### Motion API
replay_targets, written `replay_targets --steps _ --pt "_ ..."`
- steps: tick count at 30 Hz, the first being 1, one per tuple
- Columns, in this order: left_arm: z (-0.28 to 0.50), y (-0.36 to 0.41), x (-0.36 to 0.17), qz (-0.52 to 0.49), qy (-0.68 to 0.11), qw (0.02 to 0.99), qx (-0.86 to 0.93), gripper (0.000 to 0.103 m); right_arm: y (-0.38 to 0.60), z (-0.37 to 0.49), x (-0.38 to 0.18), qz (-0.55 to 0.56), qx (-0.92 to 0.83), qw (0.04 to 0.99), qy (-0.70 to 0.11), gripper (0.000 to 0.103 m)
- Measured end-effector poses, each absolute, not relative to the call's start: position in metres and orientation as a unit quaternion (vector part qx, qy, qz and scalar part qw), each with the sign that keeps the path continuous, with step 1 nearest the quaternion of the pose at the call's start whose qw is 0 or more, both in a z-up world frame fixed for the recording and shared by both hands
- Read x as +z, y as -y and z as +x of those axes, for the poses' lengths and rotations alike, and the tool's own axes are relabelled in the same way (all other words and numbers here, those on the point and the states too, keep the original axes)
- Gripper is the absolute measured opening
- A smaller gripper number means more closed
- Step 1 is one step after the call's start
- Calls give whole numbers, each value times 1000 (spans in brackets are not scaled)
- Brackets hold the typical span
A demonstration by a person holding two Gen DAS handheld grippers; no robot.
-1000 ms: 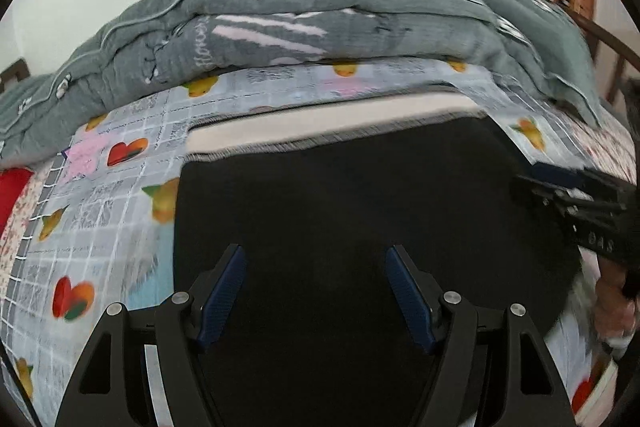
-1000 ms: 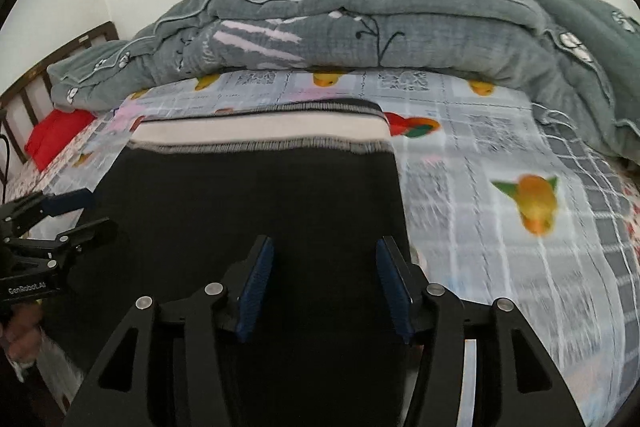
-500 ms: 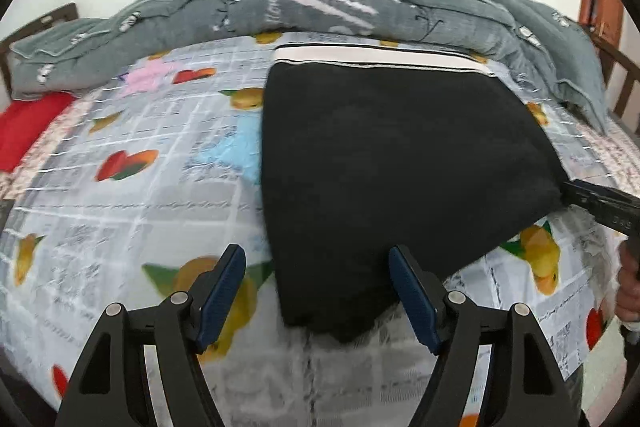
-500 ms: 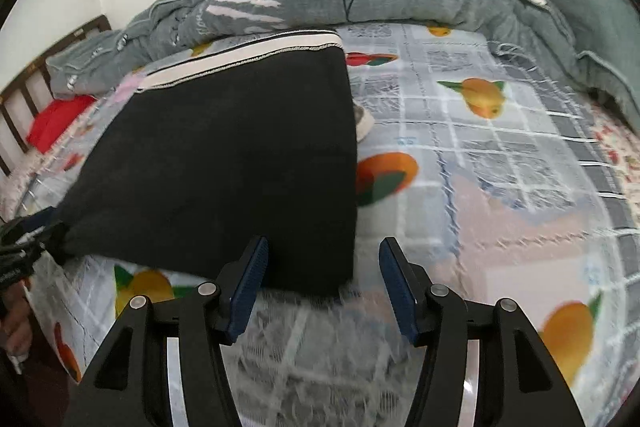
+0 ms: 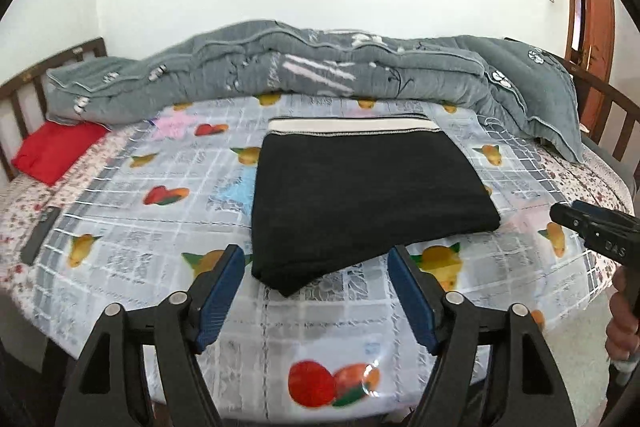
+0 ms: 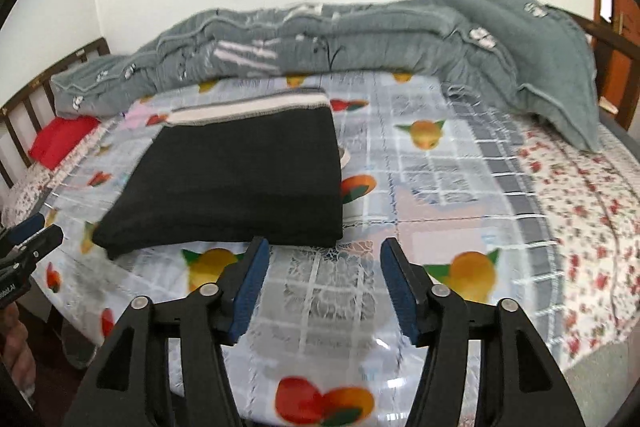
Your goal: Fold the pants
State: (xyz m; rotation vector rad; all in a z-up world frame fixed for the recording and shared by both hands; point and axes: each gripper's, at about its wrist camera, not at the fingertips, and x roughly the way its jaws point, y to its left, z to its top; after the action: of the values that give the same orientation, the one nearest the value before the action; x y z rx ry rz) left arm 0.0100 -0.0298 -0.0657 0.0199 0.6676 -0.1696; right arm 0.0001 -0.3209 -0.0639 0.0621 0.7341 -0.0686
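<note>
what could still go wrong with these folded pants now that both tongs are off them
The black pants lie folded, but the near corner sits close to the edge of the bed; a bump could drag it off. The left tongs and right tongs are opening with nothing between them, and hang just in front of that fold, so a forward drift might snag and undo it. The near fold edge runs skewed to the waistband, so the stack may look uneven.

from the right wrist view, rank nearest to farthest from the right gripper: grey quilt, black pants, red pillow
1. black pants, just ahead and left of the right gripper, lying apart from it.
2. red pillow, far left, by the headboard.
3. grey quilt, heaped along the bed's far edge.
</note>
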Motion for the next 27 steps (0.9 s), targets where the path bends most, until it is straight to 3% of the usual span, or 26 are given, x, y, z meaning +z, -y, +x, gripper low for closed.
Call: replay_targets --steps 2,5,27 --pt "-5 32 -57 12 -324 943 -77 78 316 -14 -55 18 -47 935 -351 91" --pt "-23 33 -48 5 -324 943 -73 84 306 -34 -45 -25 -65 940 -335 101" --pt "-44 36 -36 4 -319 946 -55 86 311 -65 -31 7 -72 941 -331 101"
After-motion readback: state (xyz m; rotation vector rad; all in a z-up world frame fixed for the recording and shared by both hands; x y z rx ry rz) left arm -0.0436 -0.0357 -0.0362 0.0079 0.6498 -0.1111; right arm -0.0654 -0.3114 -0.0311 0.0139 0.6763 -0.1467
